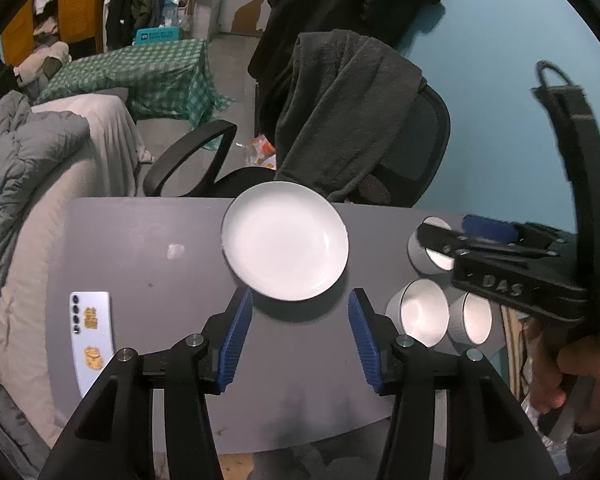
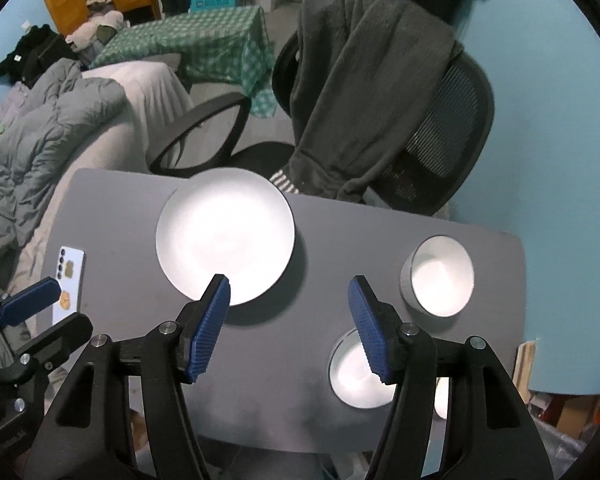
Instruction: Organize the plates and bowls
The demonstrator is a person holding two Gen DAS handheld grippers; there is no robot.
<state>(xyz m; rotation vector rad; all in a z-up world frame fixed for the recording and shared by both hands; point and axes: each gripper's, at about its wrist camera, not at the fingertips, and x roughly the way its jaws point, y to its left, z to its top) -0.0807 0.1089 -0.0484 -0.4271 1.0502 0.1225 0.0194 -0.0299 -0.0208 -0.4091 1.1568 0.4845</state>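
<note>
So the plate [image 1: 285,240] is sitting flat on the grey table [image 1: 140,248], toward the far edge, right in front of the chair [image 1: 416,152] with a dark blanket [image 1: 340,112] thrown over its back. From the right wrist view the plate [image 2: 225,236] looks white and has nothing on it.

Off to the plate's right we've got three bowls, all white inside. In the left view the far bowl [image 1: 420,250] is partly hidden behind our right gripper [image 1: 440,238], and the two nearer ones, near bowl [image 1: 418,312] and corner bowl [image 1: 472,318], sit just beside each other by the table's right edge. In the right view the far bowl [image 2: 438,276] is in plain sight, the near bowl [image 2: 352,376] is half behind a finger, and only a sliver of the third shows.

Our left gripper [image 1: 300,312] hangs over the table on the near side of the plate, jaws spread wide, nothing between them. The right gripper [image 2: 290,300] is the same deal, wide open and holding nothing, above the bare patch between plate and bowls.

A phone [image 1: 90,332] lies face down near the table's left edge, well apart from the dishes. There's a bed [image 1: 40,168] with a grey duvet beyond that.
</note>
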